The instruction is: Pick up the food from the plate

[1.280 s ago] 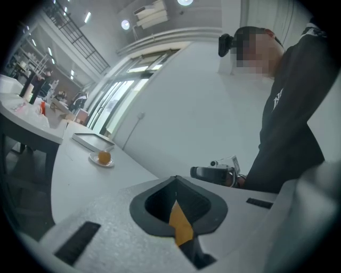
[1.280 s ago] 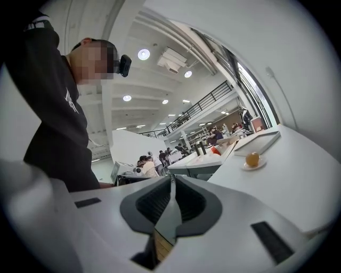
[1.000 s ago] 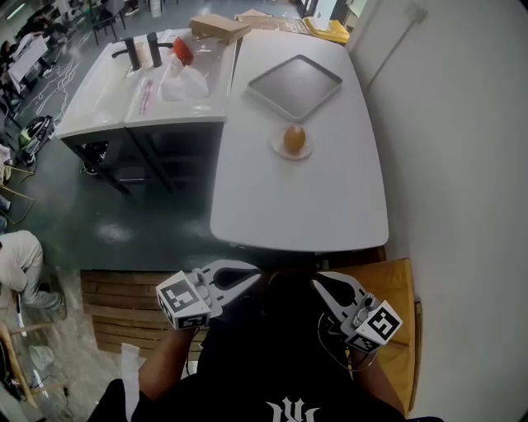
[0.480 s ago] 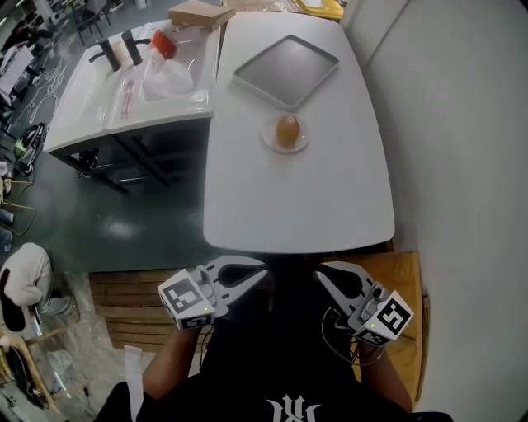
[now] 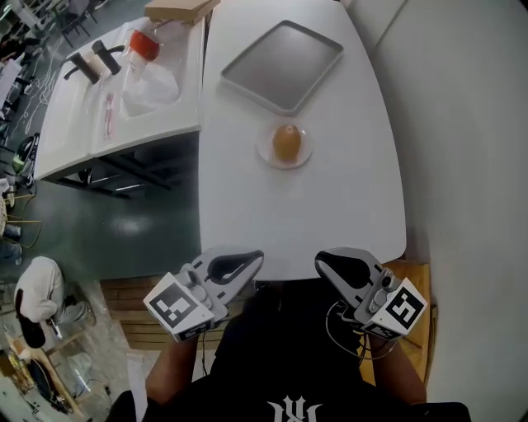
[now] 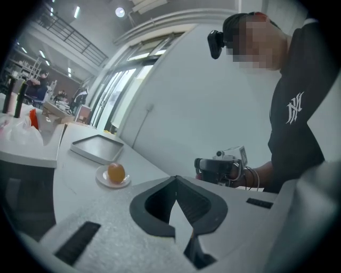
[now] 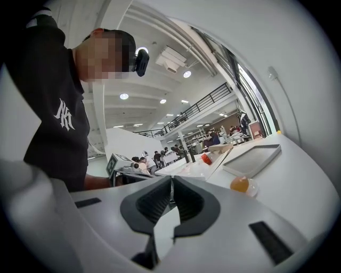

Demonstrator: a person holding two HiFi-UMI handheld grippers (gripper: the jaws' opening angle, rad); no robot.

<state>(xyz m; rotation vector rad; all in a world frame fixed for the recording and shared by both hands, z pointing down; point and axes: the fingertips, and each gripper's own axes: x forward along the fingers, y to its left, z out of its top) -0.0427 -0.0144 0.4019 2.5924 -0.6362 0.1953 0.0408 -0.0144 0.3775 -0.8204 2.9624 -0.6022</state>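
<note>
To the far left of the plate (image 5: 266, 157), on a neighbouring white counter (image 5: 74, 124), two dark bottles (image 5: 106, 56) are standing beside one red-capped container (image 5: 142, 43) and one clear plastic bag (image 5: 153, 82). One cardboard box (image 5: 177, 8) is lying behind them. Left of the plate and nearer to the person, well apart from it, the left gripper (image 5: 254, 260) is hovering with its two jaws pressing together on nothing. The single plate is sitting on the white table (image 5: 313, 210), and one round orange-brown piece of food (image 5: 286, 142) is resting on its middle. Just behind the plate, one grey tray (image 5: 282, 54) is lying flat. Right of the plate and nearer to the person, the right gripper (image 5: 323, 264) is hovering, its two jaws also closed on nothing.
</note>
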